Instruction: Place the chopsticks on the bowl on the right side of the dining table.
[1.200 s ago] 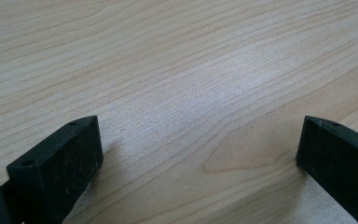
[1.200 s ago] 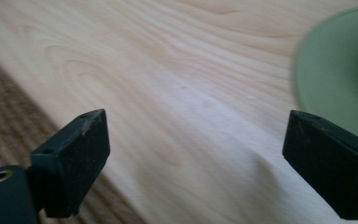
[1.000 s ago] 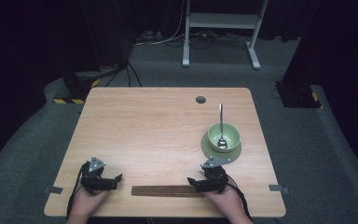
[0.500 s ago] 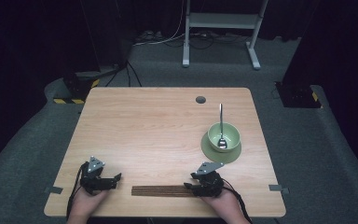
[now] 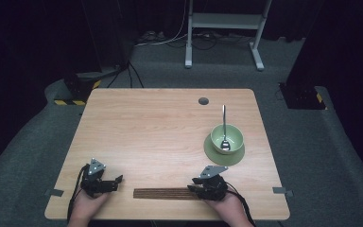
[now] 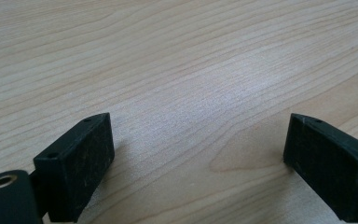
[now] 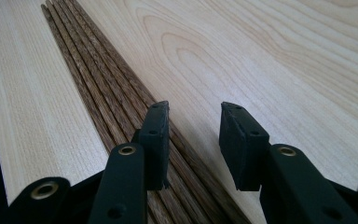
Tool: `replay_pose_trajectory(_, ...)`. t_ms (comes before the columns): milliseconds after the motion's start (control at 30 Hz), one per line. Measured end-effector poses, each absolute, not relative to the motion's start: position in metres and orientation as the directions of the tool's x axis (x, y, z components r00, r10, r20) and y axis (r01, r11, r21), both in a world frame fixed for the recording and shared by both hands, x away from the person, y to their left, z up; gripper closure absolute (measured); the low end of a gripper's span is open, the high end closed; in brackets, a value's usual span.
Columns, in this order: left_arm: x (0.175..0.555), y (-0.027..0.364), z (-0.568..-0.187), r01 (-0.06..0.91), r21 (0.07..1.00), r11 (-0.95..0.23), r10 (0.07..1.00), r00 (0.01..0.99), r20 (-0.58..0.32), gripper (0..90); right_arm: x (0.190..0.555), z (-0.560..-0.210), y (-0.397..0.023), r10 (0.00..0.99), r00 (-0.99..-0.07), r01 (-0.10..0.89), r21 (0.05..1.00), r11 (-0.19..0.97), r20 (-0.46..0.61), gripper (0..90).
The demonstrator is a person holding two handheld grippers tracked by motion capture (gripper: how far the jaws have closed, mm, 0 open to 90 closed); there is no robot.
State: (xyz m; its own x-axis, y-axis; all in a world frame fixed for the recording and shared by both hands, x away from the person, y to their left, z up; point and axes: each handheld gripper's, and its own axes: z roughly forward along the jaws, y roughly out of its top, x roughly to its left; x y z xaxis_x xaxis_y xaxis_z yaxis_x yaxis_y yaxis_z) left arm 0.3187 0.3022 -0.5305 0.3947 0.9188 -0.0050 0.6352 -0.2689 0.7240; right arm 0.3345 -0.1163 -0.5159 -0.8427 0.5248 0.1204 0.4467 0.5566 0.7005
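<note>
In the high view the right gripper covers the 3 o'clock end of the chopsticks, and both forearms are cut off at 6 o'clock. In the right gripper view the sticks run under the jaws and off the bottom edge. How many sticks lie there cannot be told.

A light wooden table stands on grey carpet, with a dark round hole near its far edge. On the right side sits a green bowl on a green saucer, and a metal spoon rests in the bowl with its handle pointing away. Near the front edge lies a bundle of dark wooden chopsticks. The right gripper sits over their right end; the left gripper rests well apart to the left. Behind the table stands a white metal frame.
</note>
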Motion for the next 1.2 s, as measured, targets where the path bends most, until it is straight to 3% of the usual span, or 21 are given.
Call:
replay_pose_trajectory(867, 0.318, 0.303, -0.530, 0.629, 0.731, -0.266, 0.919, 0.395, -0.006, 13.2, 0.341, -0.520, -0.126, 0.545, -0.835, 0.427, 0.708, 0.562, 0.070, 69.2)
replay_pose_trajectory(1200, 0.317, 0.303, -0.530, 0.625, 0.734, -0.267, 0.918, 0.396, -0.003, 14.7, 0.349, -0.519, -0.129, 0.553, -0.831, 0.423, 0.706, 0.568, 0.053, 80.1)
